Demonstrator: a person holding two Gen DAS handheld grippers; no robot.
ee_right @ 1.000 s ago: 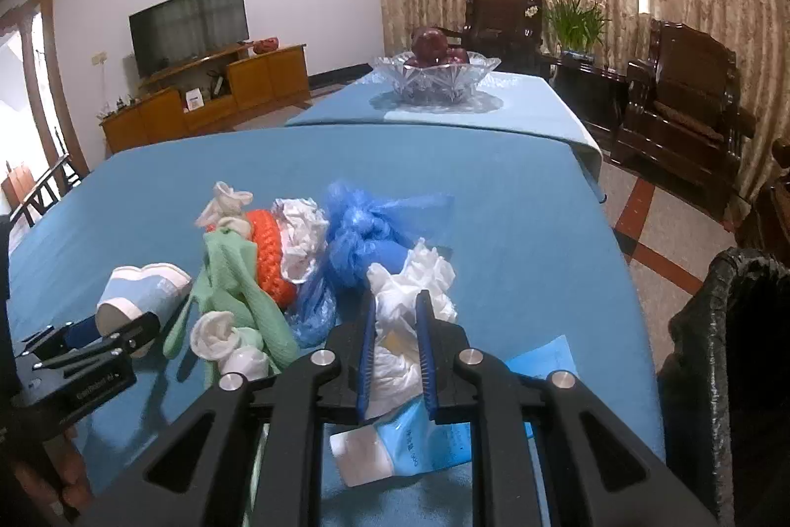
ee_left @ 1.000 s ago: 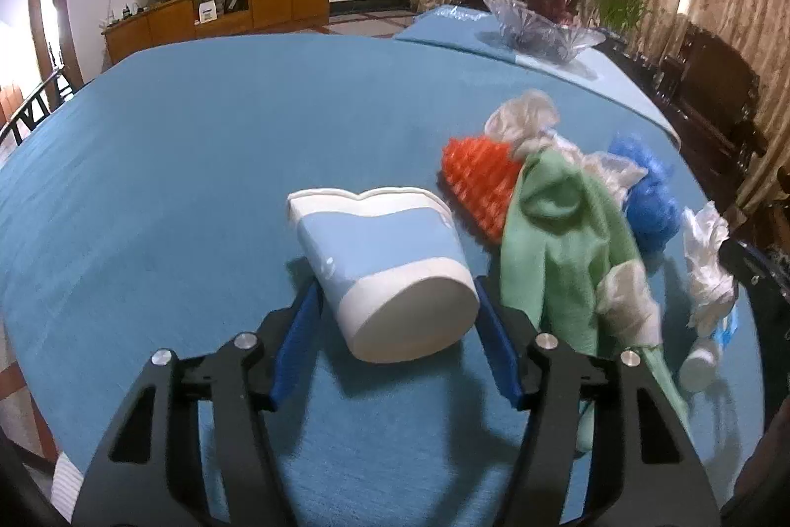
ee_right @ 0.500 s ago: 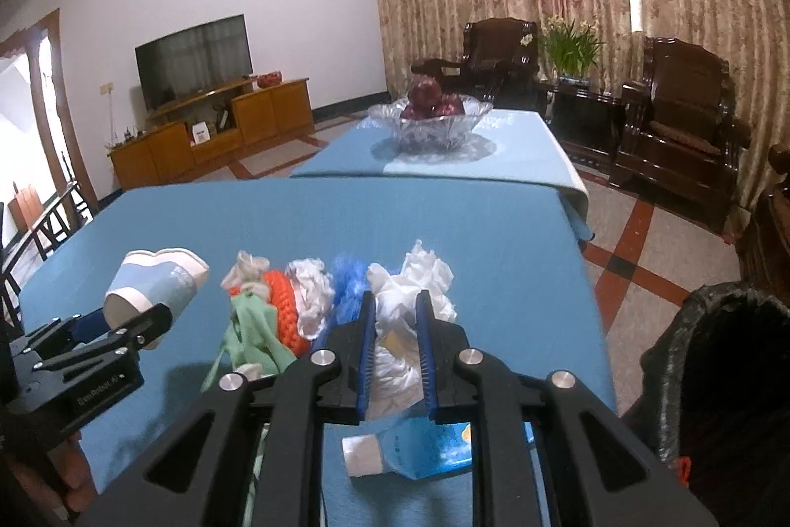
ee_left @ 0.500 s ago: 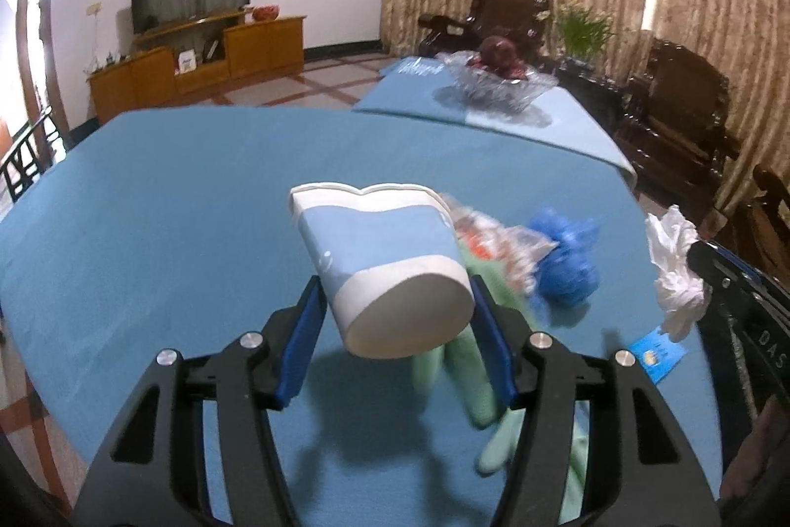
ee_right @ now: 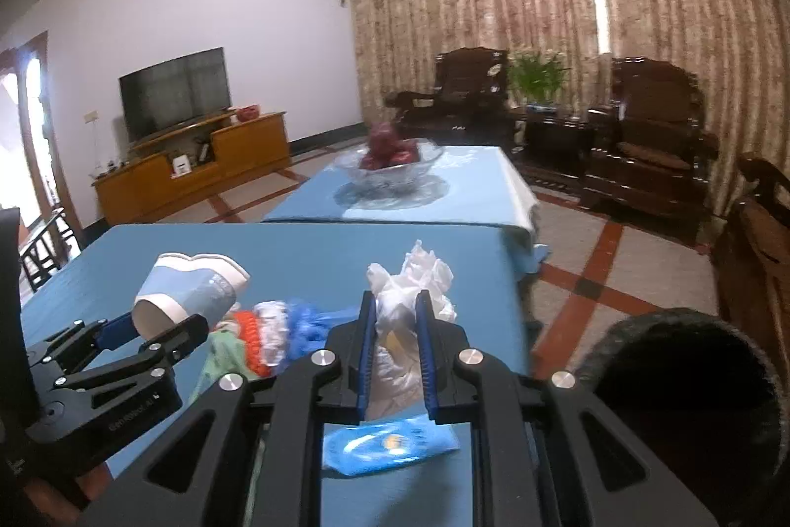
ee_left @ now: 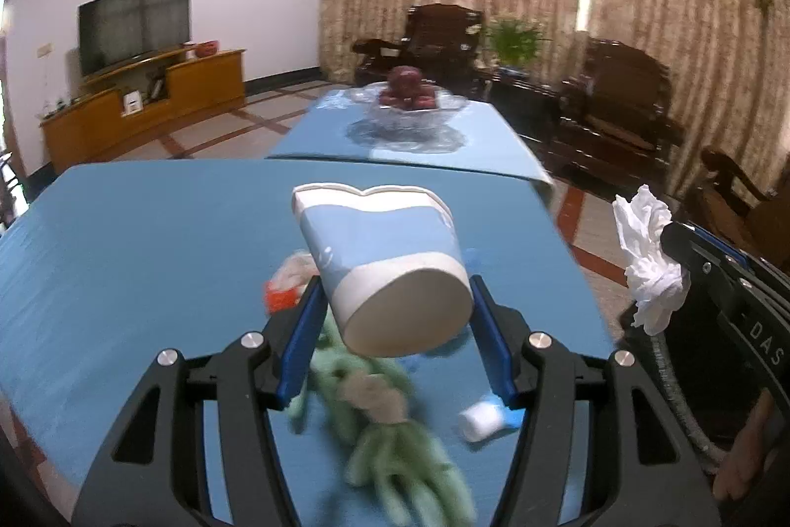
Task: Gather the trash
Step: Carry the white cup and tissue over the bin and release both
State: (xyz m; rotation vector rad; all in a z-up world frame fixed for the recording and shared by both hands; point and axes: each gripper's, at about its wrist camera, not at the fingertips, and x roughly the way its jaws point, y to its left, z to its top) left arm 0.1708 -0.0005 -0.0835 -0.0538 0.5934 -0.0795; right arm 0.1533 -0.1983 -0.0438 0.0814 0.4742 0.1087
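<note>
Left: a crushed paper cup (ee_left: 390, 265), blue with white bands, rim pinched into a heart shape, base toward the camera. Clamped between the blue pads of the left gripper (ee_left: 395, 319), jaws spread wide to the cup's width, held tilted in the air above the blue tablecloth (ee_left: 148, 230). Below it on the cloth: a green rag (ee_left: 385, 428), blurred, an orange scrap (ee_left: 279, 295), a small white-capped blue tube (ee_left: 486, 421).

Right: a crumpled white tissue wad (ee_right: 410, 295), pinched between the nearly closed pads of the right gripper (ee_right: 395, 344), raised over the table's right edge. Under it, a blue packet (ee_right: 390, 448) flat on the cloth. Further right, just beside the table, a black trash bin (ee_right: 691, 379) with its mouth open.
</note>
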